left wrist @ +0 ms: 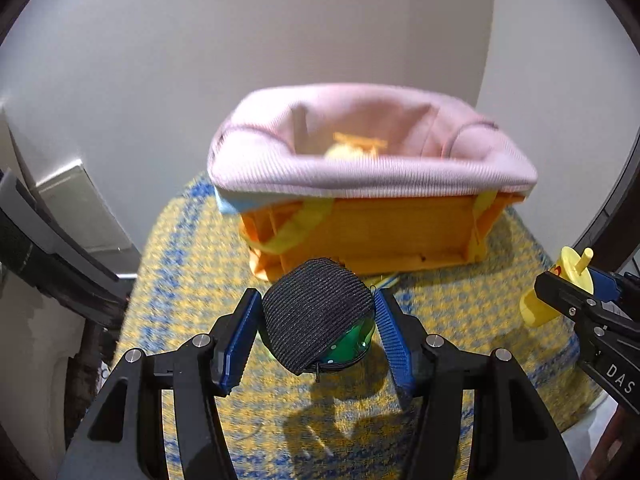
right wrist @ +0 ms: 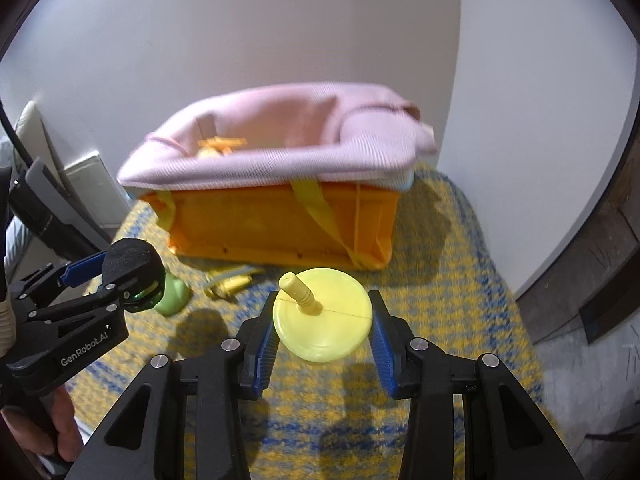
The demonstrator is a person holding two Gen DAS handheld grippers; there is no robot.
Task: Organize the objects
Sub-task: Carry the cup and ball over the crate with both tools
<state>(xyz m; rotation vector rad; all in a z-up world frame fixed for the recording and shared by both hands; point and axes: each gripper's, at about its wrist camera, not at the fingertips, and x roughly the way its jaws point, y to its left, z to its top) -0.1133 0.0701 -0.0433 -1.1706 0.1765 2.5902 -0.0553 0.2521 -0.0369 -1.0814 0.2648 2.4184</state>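
The left gripper [left wrist: 318, 322] is clamped on a green ball half-wrapped in black ribbed fabric [left wrist: 316, 312], held clear of the yellow-and-blue mat [left wrist: 180, 280]; the right gripper [right wrist: 322, 326] pinches a yellow lidded cup with a straw [right wrist: 322, 312]. Both point toward the pink-lined orange bin [left wrist: 368, 236], presumably their destination; a pale green object [right wrist: 174, 294] and a yellow item [right wrist: 230, 282] lie on the mat before it.

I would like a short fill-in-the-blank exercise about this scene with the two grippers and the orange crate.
1. The left gripper holds a green thing with a ____ ribbed cover.
2. The right gripper holds a ____ cup by its lid.
3. The orange crate is lined with ____ cloth.
4. The crate stands on a yellow and ____ mat.

Missing words: black; yellow; pink; blue
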